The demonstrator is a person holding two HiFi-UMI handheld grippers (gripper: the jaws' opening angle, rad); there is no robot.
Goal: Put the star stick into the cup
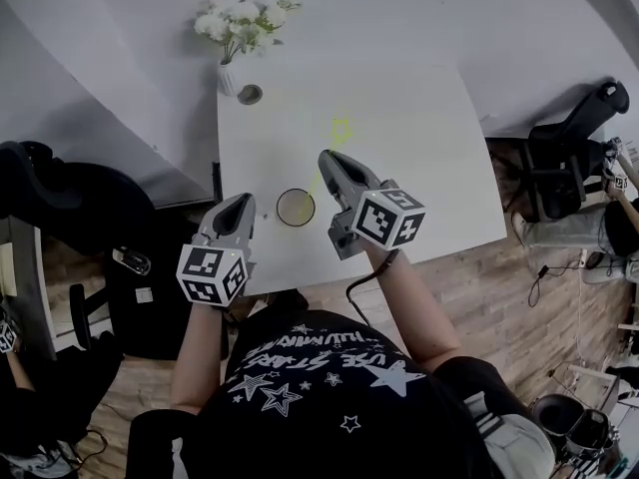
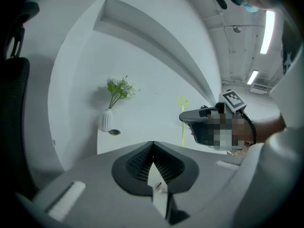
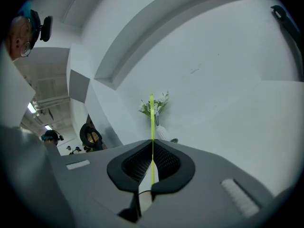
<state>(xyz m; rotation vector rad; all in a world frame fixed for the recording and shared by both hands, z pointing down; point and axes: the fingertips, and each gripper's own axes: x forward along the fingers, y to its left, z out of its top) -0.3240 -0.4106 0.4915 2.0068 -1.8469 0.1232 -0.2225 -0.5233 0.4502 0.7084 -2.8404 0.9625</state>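
A thin yellow star stick (image 1: 339, 133) stands upright over the white table (image 1: 419, 138), star end up, with my right gripper (image 1: 325, 157) shut on its shaft. The stick's lower end points toward the round cup (image 1: 296, 208), which stands near the table's front edge; I cannot tell whether it reaches the rim. In the right gripper view the star stick (image 3: 152, 122) rises from between the closed jaws. My left gripper (image 1: 243, 201) is shut and empty, just left of the cup. The left gripper view shows the star stick (image 2: 183, 122) beside the right gripper (image 2: 184, 117); the cup is hidden there.
A white vase with white flowers (image 1: 229, 74) stands at the table's far left corner, with a small dark round object (image 1: 250, 94) beside it. A black chair (image 1: 60, 203) is left of the table and another (image 1: 569, 158) to the right.
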